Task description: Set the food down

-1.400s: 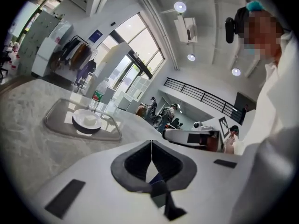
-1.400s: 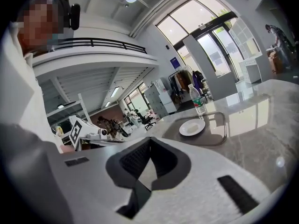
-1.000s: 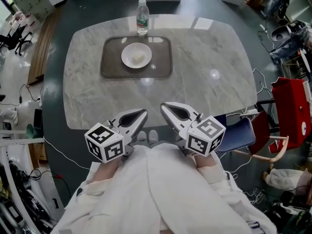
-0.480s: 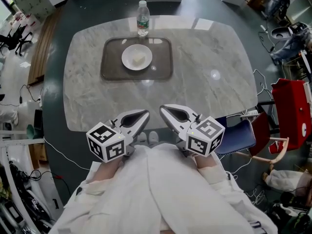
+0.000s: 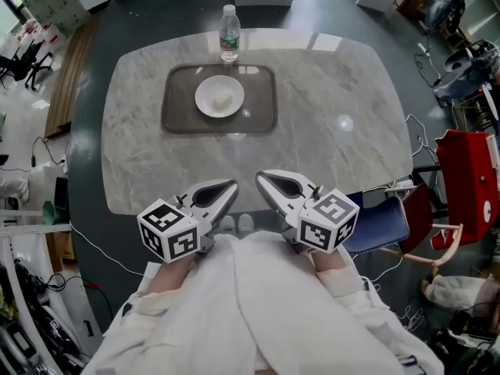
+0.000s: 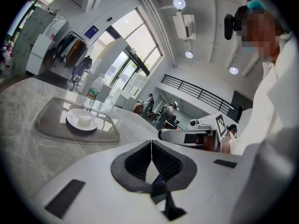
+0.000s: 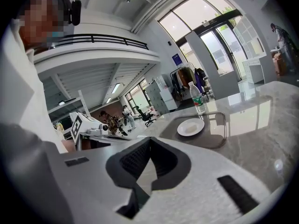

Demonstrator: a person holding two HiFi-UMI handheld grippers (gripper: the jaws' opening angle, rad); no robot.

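A pale piece of food (image 5: 223, 98) lies on a white plate (image 5: 219, 96) in the middle of a dark tray (image 5: 178, 108) on the far side of the marble table (image 5: 328, 131). The plate (image 6: 81, 120) also shows in the left gripper view, and the plate (image 7: 190, 127) in the right gripper view. Both grippers hover side by side at the table's near edge, close to the person's body and far from the tray. My left gripper (image 5: 232, 184) is shut and holds nothing. My right gripper (image 5: 262, 173) is shut and holds nothing too.
A clear water bottle (image 5: 228, 30) stands just behind the tray at the table's far edge. A red chair (image 5: 467, 182) and a blue seat (image 5: 379, 217) stand to the right of the table. Cables and clutter lie on the floor at the left.
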